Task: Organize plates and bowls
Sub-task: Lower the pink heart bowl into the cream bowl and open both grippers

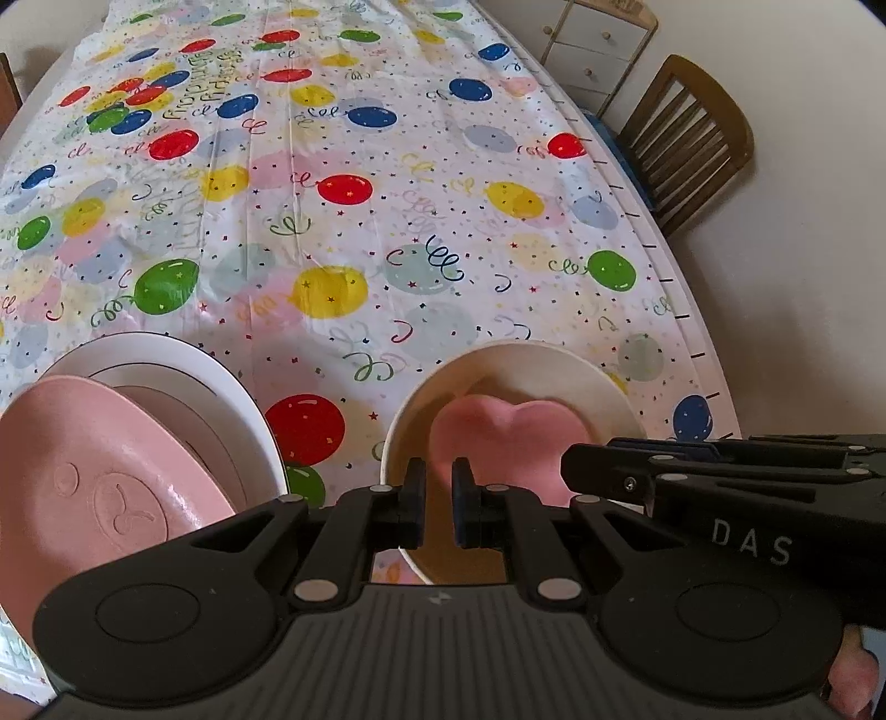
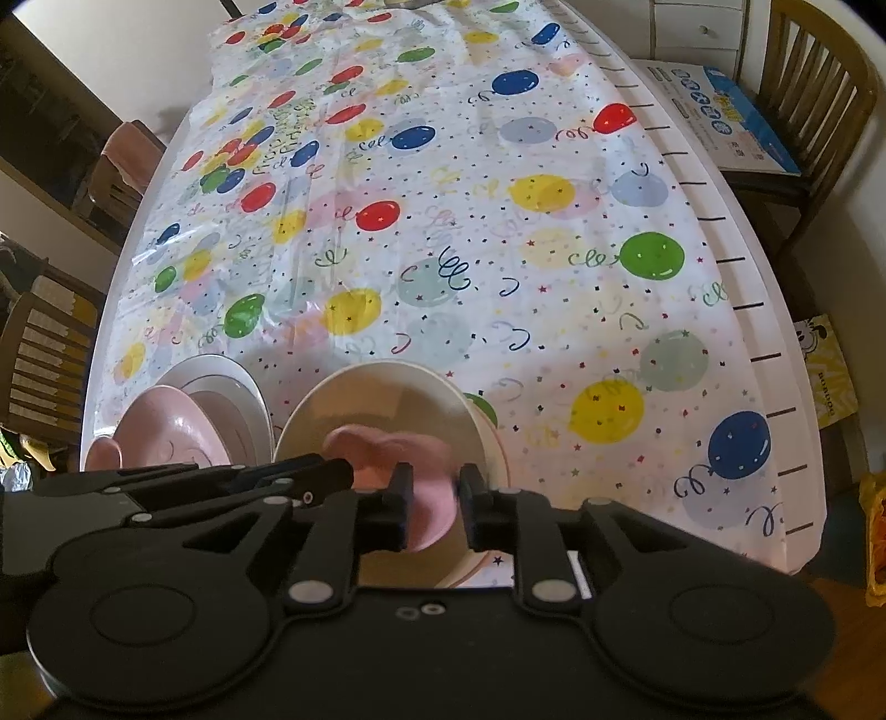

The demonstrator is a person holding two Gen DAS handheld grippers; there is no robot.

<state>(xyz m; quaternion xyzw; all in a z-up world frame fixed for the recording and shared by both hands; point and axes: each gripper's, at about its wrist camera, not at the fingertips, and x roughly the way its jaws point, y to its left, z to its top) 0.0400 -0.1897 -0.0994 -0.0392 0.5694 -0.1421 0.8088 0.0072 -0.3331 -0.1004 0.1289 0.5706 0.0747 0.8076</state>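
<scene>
1. A pink heart-shaped dish (image 1: 506, 443) is seen inside a cream bowl (image 1: 603, 376), which is taken here as the landmark. In the left wrist view the heart's two lobes face the bowl's far rim and its narrowing end is turned toward the grippers, so its long axis runs from near to far across the bowl.
2. In the right wrist view the heart-shaped dish (image 2: 387, 448) appears blurred and tilted, with its lower edge lying between the right gripper (image 2: 434, 509) fingers; the cream bowl (image 2: 387, 387) is seen behind it.
3. The right gripper's jaws stand a little apart. Whether the pads press on the dish's edge cannot be told because of the blur.
4. The left gripper (image 1: 438, 501) is held over the near rim of the cream bowl, its jaws closed to a narrow gap with nothing seen between them.
5. To the left of the cream bowl, well apart from it, a white plate (image 1: 221, 382) is seen with a pink face-embossed plate (image 1: 111, 487) resting on it, tilted.
6. The cream bowl stands on a balloon-print tablecloth (image 1: 387, 194) near the table's near edge.
7. Beyond the bowl to the right, a wooden chair (image 1: 686, 138) is set beside the table, and a white drawer unit (image 1: 598, 44) stands behind it.
</scene>
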